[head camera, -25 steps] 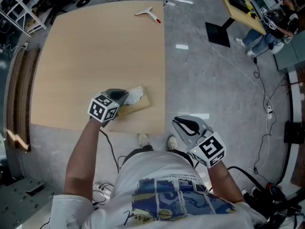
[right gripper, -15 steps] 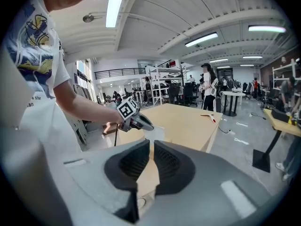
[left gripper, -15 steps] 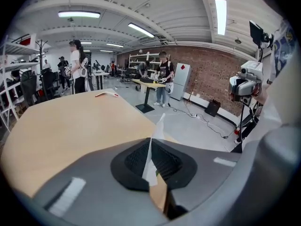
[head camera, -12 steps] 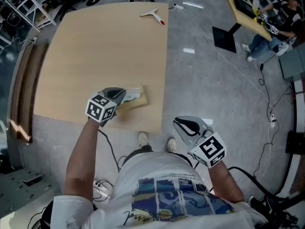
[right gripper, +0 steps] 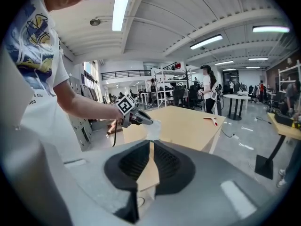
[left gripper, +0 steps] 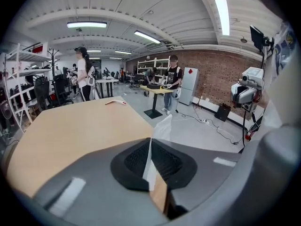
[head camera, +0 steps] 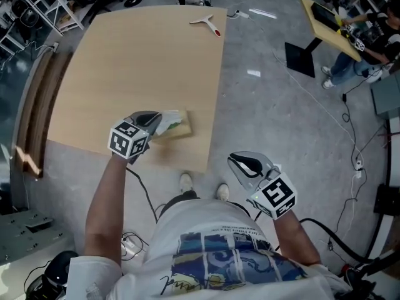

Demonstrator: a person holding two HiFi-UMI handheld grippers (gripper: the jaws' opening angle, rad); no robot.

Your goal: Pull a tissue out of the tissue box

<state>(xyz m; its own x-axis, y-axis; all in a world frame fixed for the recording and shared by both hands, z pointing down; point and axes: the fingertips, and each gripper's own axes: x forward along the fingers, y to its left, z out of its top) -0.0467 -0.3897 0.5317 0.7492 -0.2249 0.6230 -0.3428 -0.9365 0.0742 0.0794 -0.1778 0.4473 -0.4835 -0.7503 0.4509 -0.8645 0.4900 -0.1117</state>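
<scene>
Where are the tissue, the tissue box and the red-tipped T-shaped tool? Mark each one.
tissue (left gripper: 163, 127), left gripper view, its free upper end.
tissue box (head camera: 183, 130), head view, its tan body.
T-shaped tool (head camera: 206, 24), head view, its stem.

- Bright, even indoor light comes from long ceiling lamps (left gripper: 86, 25); one strip (right gripper: 120, 4) glares white in the right gripper view.
- A soft shadow lies beneath the left tool (head camera: 159, 121) on the surface (head camera: 125, 61).
- Both gripper views bulge fisheye, with black corners and a blurred near foreground.
- The head view is sharp.
</scene>
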